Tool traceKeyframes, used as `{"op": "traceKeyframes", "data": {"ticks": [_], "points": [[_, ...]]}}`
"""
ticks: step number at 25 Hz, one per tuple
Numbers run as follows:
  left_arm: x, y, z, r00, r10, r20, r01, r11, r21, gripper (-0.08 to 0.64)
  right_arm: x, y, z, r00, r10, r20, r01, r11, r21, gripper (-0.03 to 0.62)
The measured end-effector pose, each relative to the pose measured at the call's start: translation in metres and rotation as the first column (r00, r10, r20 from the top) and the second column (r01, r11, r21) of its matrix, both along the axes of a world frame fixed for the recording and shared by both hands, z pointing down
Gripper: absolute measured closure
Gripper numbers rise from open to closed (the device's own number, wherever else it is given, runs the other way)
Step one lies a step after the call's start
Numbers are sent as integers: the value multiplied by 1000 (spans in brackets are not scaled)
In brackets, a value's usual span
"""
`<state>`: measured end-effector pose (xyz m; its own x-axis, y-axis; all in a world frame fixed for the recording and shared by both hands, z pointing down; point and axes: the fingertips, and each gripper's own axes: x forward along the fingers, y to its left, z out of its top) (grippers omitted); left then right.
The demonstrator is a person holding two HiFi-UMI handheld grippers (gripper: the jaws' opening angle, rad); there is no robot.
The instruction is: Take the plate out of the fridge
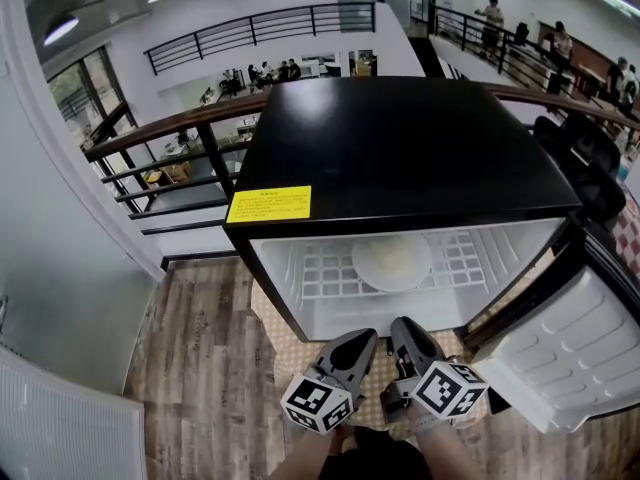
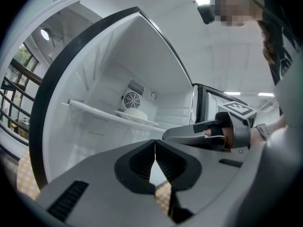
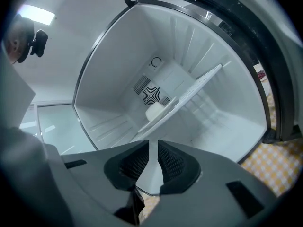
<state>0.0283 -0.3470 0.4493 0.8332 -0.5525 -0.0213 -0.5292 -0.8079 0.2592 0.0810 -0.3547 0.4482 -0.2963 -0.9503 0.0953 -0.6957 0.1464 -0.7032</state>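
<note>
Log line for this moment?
fridge: open | plate: on shelf, untouched | left tongs: shut, empty | right tongs: shut, empty

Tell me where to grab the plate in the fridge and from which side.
Best pinch the plate by its near rim, coming level through the open front. It lies flat on the shelf, so only its thin edge offers a bite, and the fridge walls close off the other sides.

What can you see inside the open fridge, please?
A pale plate lies on the white wire shelf, and a round fan grille sits on the back wall. The floor below the shelf is largely covered from view.
</note>
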Motion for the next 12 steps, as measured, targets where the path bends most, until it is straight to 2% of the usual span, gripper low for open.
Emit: {"op": "traceKeyframes", "data": {"ticks": [3,7,10,12], "points": [[4,-8,0,1000,5,-3,-5,1000,0,549,8,-10,-4,998,31,49,-29,999,-35,537],[9,-16,3,1000,8,-6,-8,1000,-5,549,14,-19,-11,986,47,162,-40,998,-44,533],[11,-22,5,1000,7,-5,-7,1000,-6,549,18,-26,-16,966,73,249,-59,996,-66,492],[13,-24,6,1000,7,-8,-7,1000,-9,549,22,-31,-18,956,92,277,-72,994,-83,476]]}}
